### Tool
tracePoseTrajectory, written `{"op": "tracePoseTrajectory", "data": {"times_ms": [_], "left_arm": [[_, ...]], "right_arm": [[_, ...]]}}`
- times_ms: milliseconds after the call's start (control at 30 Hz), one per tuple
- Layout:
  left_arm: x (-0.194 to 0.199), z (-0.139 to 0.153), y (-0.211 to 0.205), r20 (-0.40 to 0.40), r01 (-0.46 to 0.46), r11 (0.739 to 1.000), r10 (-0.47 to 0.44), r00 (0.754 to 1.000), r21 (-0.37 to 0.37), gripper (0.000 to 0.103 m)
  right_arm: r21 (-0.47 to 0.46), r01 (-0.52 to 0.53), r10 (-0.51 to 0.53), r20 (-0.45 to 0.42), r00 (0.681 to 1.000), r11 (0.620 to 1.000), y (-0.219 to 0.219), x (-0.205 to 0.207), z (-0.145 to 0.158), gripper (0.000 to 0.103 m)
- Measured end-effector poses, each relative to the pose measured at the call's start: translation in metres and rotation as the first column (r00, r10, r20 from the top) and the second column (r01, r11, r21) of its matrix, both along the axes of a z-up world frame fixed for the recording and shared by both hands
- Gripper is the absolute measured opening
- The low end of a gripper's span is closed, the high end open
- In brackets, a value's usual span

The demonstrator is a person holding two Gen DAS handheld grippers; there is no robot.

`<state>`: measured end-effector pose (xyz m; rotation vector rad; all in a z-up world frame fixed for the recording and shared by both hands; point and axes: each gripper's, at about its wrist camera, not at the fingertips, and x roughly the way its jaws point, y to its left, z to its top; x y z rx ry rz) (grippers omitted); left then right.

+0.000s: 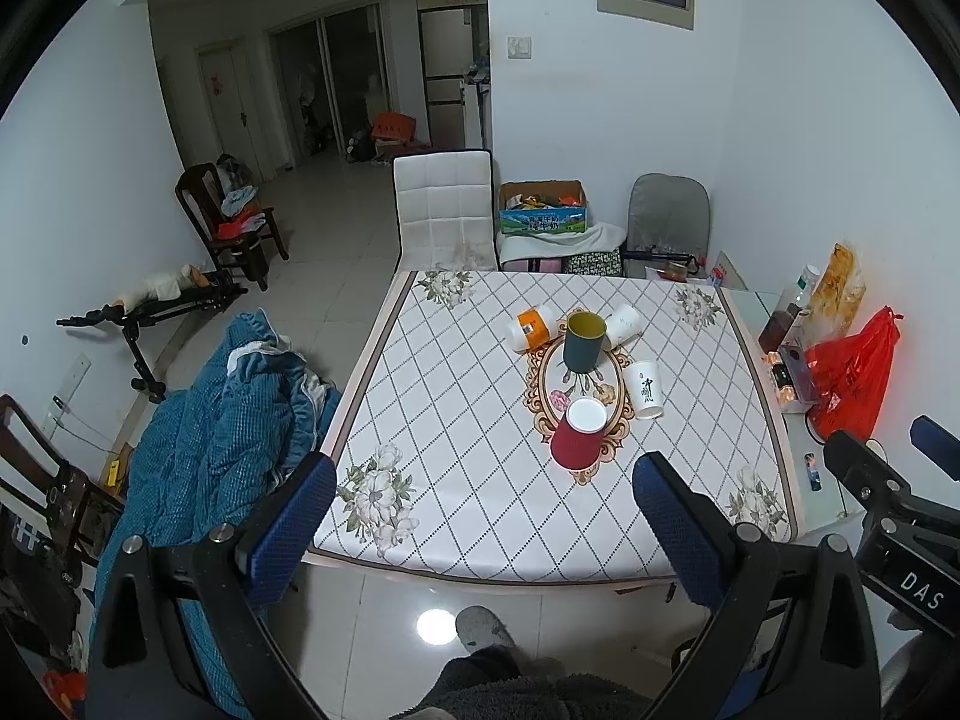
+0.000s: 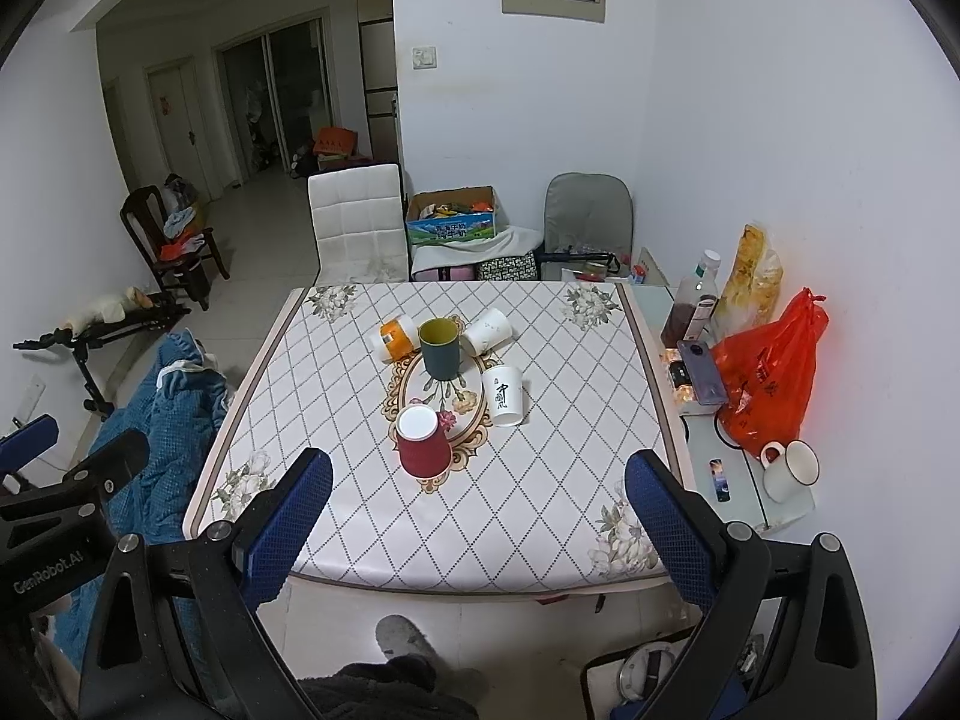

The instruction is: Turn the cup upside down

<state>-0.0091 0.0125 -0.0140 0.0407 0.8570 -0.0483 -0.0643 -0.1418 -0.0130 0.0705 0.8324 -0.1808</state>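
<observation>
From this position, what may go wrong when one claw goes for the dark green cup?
1. The dark green cup stands close between the orange cup and a white cup, both lying on their sides; a wide-open claw may knock them rolling.
2. The red cup, already upside down, stands in the approach path.

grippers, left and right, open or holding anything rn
Left gripper: open, holding nothing, short of the table.
Right gripper: open, holding nothing.

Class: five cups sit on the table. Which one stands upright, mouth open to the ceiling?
The dark green cup with the yellow-green interior; the others lie sideways or stand inverted.
</observation>
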Motion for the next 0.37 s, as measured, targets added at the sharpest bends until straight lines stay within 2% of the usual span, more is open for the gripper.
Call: {"op": "tracePoseTrajectory", "data": {"times_ms": [367], "left_arm": [[-0.0007,0.0013,-0.0001,-0.003,0.007,1.000,-0.007,1.000,-0.002,0.101]], "right_arm": [[0.002,0.000,0.000,-0.001,1.000,1.000,-0.0010,-0.0007,-0.0008,0.100]]}}
